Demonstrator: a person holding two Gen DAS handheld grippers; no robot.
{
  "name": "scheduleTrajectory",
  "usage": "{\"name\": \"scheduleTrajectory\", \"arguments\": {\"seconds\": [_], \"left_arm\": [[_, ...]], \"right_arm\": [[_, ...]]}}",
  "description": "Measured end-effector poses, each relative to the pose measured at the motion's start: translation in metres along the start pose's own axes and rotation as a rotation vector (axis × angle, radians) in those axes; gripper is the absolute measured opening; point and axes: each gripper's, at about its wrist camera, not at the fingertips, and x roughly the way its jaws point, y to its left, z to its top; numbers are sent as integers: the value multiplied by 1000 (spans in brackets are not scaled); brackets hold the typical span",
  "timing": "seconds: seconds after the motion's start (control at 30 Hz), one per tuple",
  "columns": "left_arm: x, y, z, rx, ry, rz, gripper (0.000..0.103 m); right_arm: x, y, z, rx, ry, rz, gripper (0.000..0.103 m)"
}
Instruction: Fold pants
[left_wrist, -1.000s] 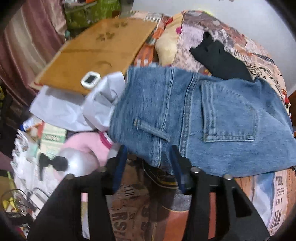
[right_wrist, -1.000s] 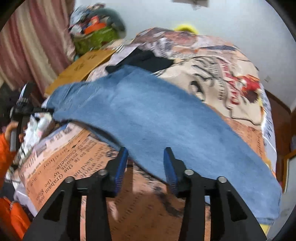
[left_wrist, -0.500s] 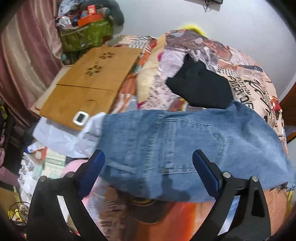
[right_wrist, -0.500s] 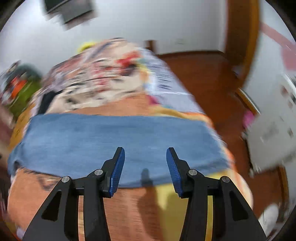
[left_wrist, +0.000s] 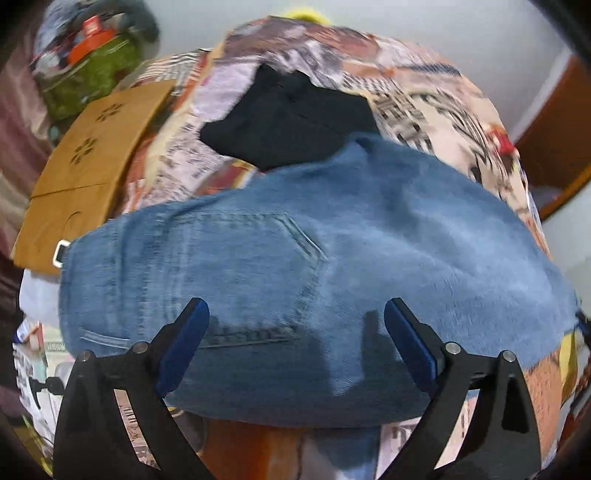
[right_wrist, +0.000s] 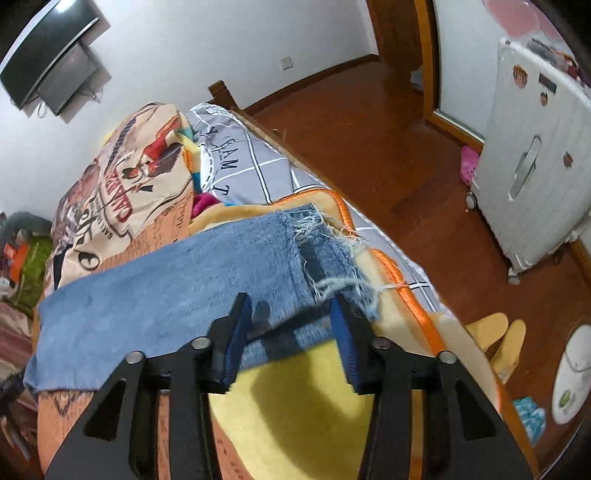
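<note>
My faded blue denim pants (left_wrist: 332, 258) lie lengthwise across the patterned bedspread (left_wrist: 424, 96), mid-frame. My left tongs (left_wrist: 295, 317) gape wide over the pocket end; my right tongs (right_wrist: 291, 314), parted and empty, straddle the frayed hems (right_wrist: 325, 243), nearer.

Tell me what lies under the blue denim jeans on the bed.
The blue denim jeans lie on a newspaper-print bedspread. Their far edge overlaps a black folded garment, and the frayed hems rest on a yellow blanket. Whatever lies beneath the middle is covered.
</note>
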Motion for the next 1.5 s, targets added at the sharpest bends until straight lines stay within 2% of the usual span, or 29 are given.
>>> {"name": "scheduleTrajectory", "arguments": {"seconds": [0.07,0.17,0.33,0.53,0.6,0.7,0.8,0.87,0.9,1.0,1.1,1.23,1.3,1.37,1.43,1.5], "left_arm": [[8,-8,-5,33,22,34,97],[17,-16,-12,52,21,72,97],[17,-13,-12,33,36,60,97],[14,-16,-14,64,41,71,97],[13,-18,-14,80,39,79,97],[10,-21,-13,101,43,79,97],[1,-26,-7,121,23,73,97],[-6,-31,1,133,2,62,97],[-8,-35,5,137,-7,48,97],[-11,-52,20,154,-19,-4,97],[-5,-75,27,205,-11,-23,97],[13,-113,26,311,22,-37,97],[17,-129,25,351,16,-38,97],[20,-146,28,392,15,-47,97],[23,-159,31,419,23,-61,97],[28,-175,35,450,36,-71,97]], "right_arm": [[6,0,-1,4,8,4,16],[8,4,0,-17,-20,1,6],[-4,23,12,-121,-114,-57,4],[-46,39,41,-217,-288,-88,3],[-47,41,47,-238,-301,-102,3],[-23,31,42,-236,-239,-128,3],[19,10,24,-218,-107,-170,3],[33,2,15,-205,-53,-186,4],[36,0,12,-206,-44,-193,4],[25,0,14,-204,-60,-206,13],[10,-3,17,-198,-58,-241,18],[-13,-13,10,-119,-38,-127,19],[-19,-11,4,-88,-32,-89,24],[-24,-9,-6,-55,-27,-47,36],[-25,-2,-15,-41,-19,-17,41],[-24,2,-21,-28,-6,7,42]]}}
